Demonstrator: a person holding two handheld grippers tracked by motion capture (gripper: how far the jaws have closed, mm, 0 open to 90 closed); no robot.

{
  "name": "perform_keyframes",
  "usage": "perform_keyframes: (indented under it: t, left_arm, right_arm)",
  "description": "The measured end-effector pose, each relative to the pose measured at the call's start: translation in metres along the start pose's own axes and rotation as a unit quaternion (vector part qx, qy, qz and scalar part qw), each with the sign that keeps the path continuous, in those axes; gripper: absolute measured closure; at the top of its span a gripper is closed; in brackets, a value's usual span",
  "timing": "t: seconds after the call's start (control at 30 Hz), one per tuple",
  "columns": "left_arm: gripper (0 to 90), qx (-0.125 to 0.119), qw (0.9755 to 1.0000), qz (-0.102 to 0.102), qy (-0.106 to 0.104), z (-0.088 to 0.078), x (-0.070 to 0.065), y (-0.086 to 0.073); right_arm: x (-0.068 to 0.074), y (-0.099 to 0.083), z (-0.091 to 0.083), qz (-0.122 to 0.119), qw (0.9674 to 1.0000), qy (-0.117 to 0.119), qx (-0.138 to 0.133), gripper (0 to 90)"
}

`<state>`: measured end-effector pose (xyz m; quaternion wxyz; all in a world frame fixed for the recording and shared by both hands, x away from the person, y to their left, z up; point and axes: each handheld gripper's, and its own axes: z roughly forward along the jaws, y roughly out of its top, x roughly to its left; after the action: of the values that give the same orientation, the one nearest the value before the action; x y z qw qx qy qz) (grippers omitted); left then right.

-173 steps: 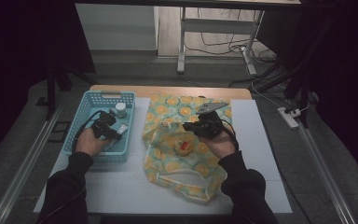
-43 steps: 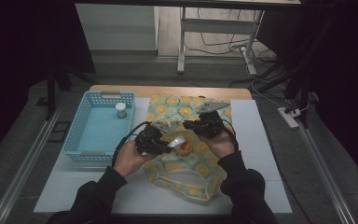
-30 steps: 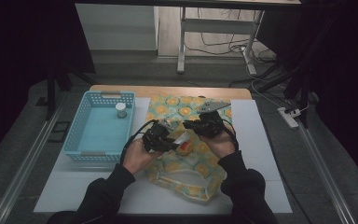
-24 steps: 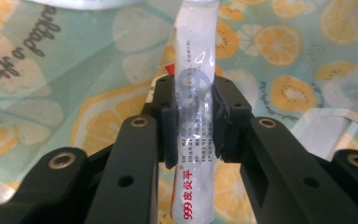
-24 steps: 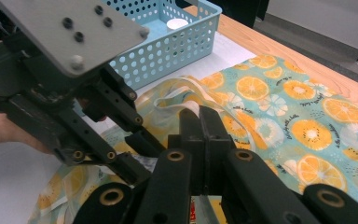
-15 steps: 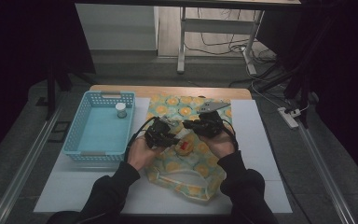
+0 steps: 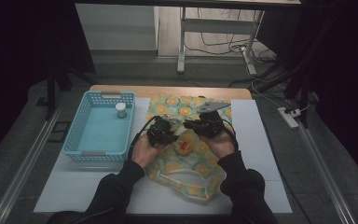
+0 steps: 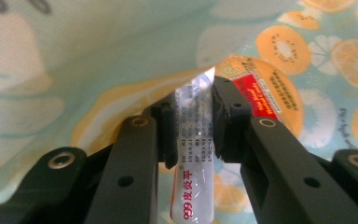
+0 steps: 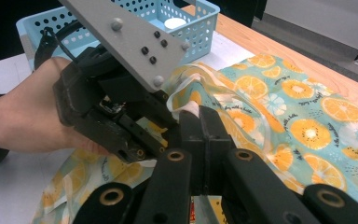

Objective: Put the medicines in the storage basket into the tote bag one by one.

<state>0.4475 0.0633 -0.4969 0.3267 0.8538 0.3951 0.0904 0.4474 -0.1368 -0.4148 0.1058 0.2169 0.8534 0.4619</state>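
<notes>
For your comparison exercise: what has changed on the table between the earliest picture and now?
The left gripper has left the basket and moved right, to the bag. It now holds a tube, clamped between its jaws, at the bag's opening. The right gripper stays shut on the bag's edge, and the jar still stands in the basket.

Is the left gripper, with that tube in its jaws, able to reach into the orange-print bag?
Probably yes: the right gripper pinches the bag's edge, and the left gripper holds the tube at the opening.
</notes>
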Motion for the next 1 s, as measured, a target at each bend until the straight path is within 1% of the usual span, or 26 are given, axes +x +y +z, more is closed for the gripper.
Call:
perform_keyframes:
  t: [0.07, 0.17, 0.23, 0.3, 0.4, 0.53, 0.6, 0.67, 0.7, 0.73, 0.8, 0.87, 0.93, 1.0]
  left_arm:
    - [72.8, -0.003, 1.0000, -0.007, -0.004, 0.002, 0.002, 0.000]
    - [72.7, -0.005, 0.9999, -0.014, -0.002, 0.004, 0.004, 0.001]
    - [72.4, -0.003, 0.9999, -0.013, -0.001, 0.006, 0.005, 0.001]
    - [71.0, -0.008, 0.9998, -0.016, 0.002, 0.007, 0.005, 0.000]
    - [62.4, -0.013, 0.9997, -0.021, -0.006, 0.005, 0.006, 0.000]
    - [52.5, -0.012, 0.9997, -0.019, -0.012, -0.001, 0.003, -0.002]
    - [47.8, -0.008, 0.9997, -0.016, -0.016, -0.005, 0.002, -0.003]
    - [43.9, -0.010, 0.9995, -0.015, -0.025, -0.010, 0.000, -0.004]
    - [41.8, -0.013, 0.9991, -0.016, -0.037, -0.012, -0.001, -0.005]
    - [39.4, -0.015, 0.9988, -0.014, -0.044, -0.014, -0.002, -0.006]
    - [36.0, -0.015, 0.9989, 0.001, -0.044, -0.020, -0.004, -0.007]
    - [29.7, -0.019, 0.9985, 0.014, -0.050, -0.025, -0.006, -0.009]
    - [27.1, -0.020, 0.9981, 0.018, -0.055, -0.032, -0.007, -0.011]
    - [23.4, -0.025, 0.9975, 0.015, -0.064, -0.040, -0.006, -0.013]
  right_arm:
    - [0.000, 0.000, 0.001, 0.000, 1.0000, 0.001, 0.001, 90.0]
    - [0.000, -0.001, 0.003, 0.000, 1.0000, 0.002, 0.003, 90.0]
    - [0.000, -0.001, 0.003, 0.000, 1.0000, 0.001, 0.006, 90.0]
    - [0.000, -0.001, 0.004, 0.000, 1.0000, 0.001, 0.006, 90.0]
    - [0.000, -0.002, 0.004, 0.000, 1.0000, 0.002, 0.006, 90.0]
    - [0.001, -0.001, 0.004, -0.001, 1.0000, 0.002, 0.005, 90.0]
    - [0.001, -0.001, 0.003, -0.002, 1.0000, 0.004, 0.004, 90.0]
    - [0.001, 0.000, 0.003, -0.001, 1.0000, 0.004, 0.004, 90.0]
    - [0.001, -0.001, 0.003, -0.001, 1.0000, 0.005, 0.004, 90.0]
    - [0.000, -0.001, 0.003, 0.000, 1.0000, 0.004, 0.006, 90.0]
    - [-0.001, -0.002, 0.003, 0.001, 1.0000, 0.004, 0.007, 90.0]
    - [-0.002, -0.002, 0.002, 0.003, 1.0000, 0.004, 0.007, 90.0]
    - [-0.002, -0.002, 0.002, 0.002, 1.0000, 0.004, 0.007, 90.0]
    - [-0.002, -0.002, 0.002, 0.003, 1.0000, 0.005, 0.007, 90.0]
